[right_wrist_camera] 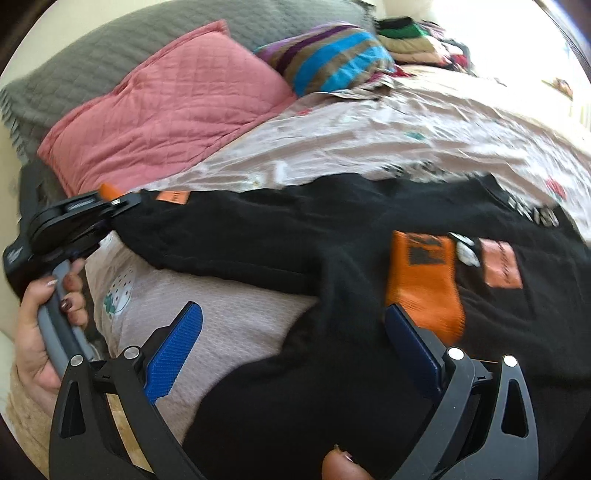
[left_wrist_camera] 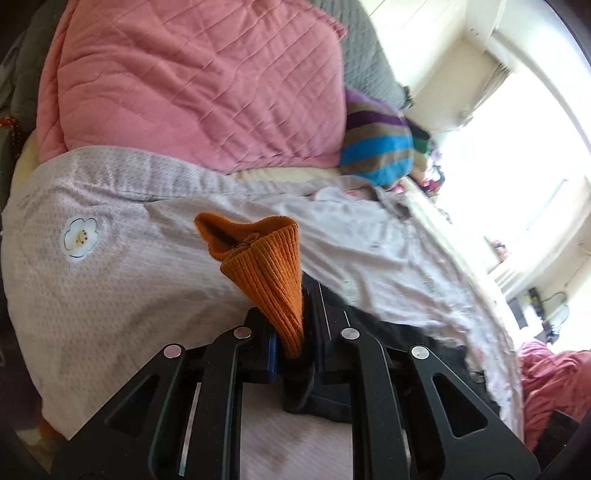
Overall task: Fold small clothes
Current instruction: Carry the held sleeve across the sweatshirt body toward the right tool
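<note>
A black garment (right_wrist_camera: 295, 240) with orange ribbed cuffs and orange patches lies spread across the bed. My left gripper (left_wrist_camera: 291, 332) is shut on one orange cuff (left_wrist_camera: 266, 266), with black fabric (left_wrist_camera: 314, 391) caught under it; in the right wrist view the left gripper (right_wrist_camera: 114, 202) pinches the garment's far-left end. My right gripper (right_wrist_camera: 295, 332) is open and empty, its blue pads (right_wrist_camera: 173, 350) just above the black fabric. A second orange cuff (right_wrist_camera: 424, 280) lies beside its right finger.
A pink quilted pillow (left_wrist_camera: 192, 81) and a striped cushion (left_wrist_camera: 376, 147) lie at the head of the bed. A grey quilt (right_wrist_camera: 110, 48) sits behind them. A patterned bedsheet (right_wrist_camera: 406, 140) covers the bed. A pile of clothes (right_wrist_camera: 413, 33) lies far right. The bed's edge is on the right.
</note>
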A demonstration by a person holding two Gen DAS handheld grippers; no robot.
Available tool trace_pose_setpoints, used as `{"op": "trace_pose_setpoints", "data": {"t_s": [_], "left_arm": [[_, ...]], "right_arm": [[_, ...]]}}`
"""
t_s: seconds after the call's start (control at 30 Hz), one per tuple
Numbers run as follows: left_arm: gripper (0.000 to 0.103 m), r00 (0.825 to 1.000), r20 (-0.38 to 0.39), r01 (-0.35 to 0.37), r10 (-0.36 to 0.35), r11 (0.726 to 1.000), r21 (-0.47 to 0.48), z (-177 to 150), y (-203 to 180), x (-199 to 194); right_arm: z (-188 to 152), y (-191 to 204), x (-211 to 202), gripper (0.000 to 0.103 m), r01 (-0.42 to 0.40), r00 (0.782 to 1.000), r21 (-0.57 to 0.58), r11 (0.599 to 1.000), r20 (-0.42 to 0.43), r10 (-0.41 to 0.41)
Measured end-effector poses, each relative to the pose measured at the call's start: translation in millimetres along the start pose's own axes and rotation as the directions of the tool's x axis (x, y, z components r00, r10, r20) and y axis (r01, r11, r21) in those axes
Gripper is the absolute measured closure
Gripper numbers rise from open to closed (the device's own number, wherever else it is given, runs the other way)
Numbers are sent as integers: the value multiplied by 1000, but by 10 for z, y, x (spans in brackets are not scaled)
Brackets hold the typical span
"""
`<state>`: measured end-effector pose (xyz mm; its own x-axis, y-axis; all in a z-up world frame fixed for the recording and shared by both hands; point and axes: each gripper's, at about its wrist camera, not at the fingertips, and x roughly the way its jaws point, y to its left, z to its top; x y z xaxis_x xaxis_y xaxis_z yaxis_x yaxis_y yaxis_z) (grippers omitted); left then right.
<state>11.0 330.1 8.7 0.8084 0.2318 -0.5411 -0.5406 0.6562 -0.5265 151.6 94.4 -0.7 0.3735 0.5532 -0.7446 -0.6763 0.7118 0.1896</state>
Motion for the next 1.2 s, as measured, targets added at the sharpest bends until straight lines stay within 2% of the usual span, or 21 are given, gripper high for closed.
{"op": "trace_pose_setpoints", "data": {"t_s": [0.23,0.37,0.5,0.73,0.93,1.2], "left_arm": [[96,996,42,75,-76,997,25,-58,-309,-240],[96,991,41,123,-127,989,84,-91,-573,-375],[97,979,9,201,-203,972,119,-179,-831,-459],[97,958,-52,287,-282,944,166,-323,-1220,-485],[97,940,-102,339,-325,921,193,-442,-1486,-452],[97,923,-172,377,-344,896,234,-653,-1768,-370]], "right_arm": [[-62,-364,-196,5,38,999,93,995,24,-40],[-57,-476,-326,5,40,998,121,992,48,-46],[-60,-594,-470,5,56,995,141,988,73,-67],[-98,-932,-746,5,105,985,192,976,115,-129],[-152,-1244,-962,5,133,976,255,958,133,-171],[-296,-1611,-1221,5,175,962,319,931,144,-230]]}}
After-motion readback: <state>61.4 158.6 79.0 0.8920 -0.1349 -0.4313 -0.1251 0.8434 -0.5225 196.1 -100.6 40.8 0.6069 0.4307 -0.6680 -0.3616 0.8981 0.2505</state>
